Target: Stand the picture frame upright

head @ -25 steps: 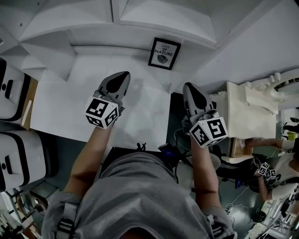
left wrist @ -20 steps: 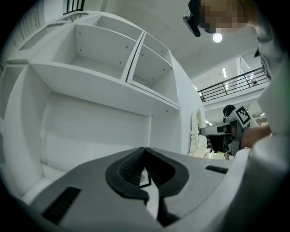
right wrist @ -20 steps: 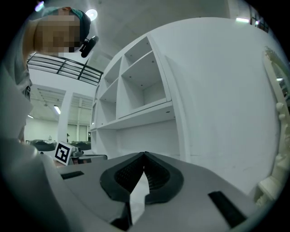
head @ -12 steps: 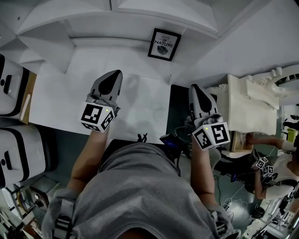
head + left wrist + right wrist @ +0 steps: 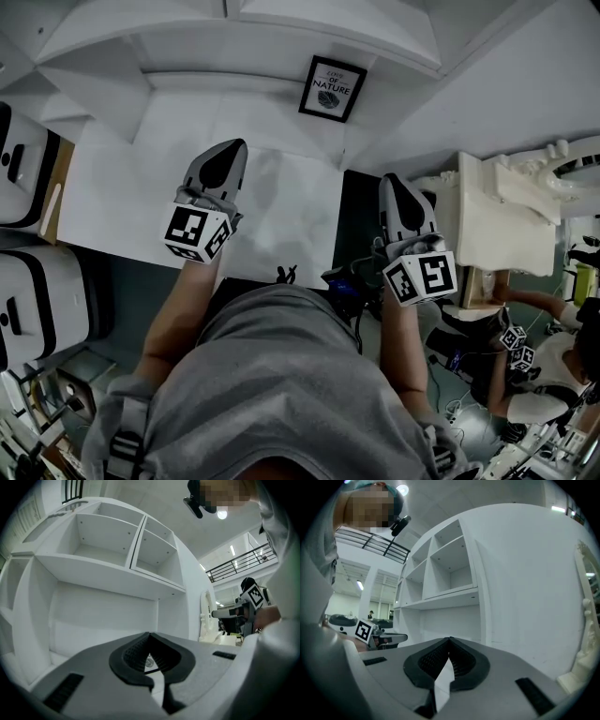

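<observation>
Picture frame [image 5: 332,89] at the back of the white desk [image 5: 112,197] beneath the shelf [image 5: 234,37], well apart from both grippers, left gripper [image 5: 228,155] over the desk, right gripper [image 5: 392,187] past its edge, both pinched together, empty

Bare desktop [image 5: 112,197], centre left: open passage, bounded by shelf [image 5: 234,56] across the top, picture frame [image 5: 332,89] at upper centre, side panel [image 5: 469,103] upper right.

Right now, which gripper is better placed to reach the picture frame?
Left, I think. The left gripper is over the desk and faces the picture frame; the right gripper hangs beyond the desk edge.
</observation>
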Demonstrator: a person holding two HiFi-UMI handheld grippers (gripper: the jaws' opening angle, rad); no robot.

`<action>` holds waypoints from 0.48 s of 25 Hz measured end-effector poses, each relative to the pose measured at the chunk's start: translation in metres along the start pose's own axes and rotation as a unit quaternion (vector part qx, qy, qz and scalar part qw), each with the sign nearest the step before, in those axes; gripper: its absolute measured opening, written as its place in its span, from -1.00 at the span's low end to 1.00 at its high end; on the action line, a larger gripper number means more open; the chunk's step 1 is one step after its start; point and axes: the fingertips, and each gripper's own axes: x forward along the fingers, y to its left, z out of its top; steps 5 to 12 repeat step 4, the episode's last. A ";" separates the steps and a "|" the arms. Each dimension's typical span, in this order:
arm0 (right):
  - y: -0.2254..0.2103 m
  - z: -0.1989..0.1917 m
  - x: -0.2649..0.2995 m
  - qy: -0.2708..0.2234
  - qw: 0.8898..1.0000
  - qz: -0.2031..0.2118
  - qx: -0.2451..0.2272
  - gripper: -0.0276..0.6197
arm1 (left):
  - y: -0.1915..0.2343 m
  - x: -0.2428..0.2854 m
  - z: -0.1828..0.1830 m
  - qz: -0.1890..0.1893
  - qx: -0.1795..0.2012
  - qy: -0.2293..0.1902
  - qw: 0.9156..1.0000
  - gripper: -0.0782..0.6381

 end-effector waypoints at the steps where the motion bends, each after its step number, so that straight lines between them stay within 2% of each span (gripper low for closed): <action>1: 0.001 0.000 0.000 0.002 1.000 -0.001 -0.014 -0.83 | 0.000 0.000 0.000 0.001 0.001 0.000 1.000 -0.76; 4: 0.004 0.000 0.001 0.004 0.999 -0.004 -0.046 -0.83 | 0.001 0.001 -0.002 0.004 0.003 -0.001 1.000 -0.76; 12: 0.004 0.000 0.001 0.004 0.999 -0.004 -0.046 -0.83 | 0.001 0.001 -0.002 0.004 0.003 -0.001 1.000 -0.76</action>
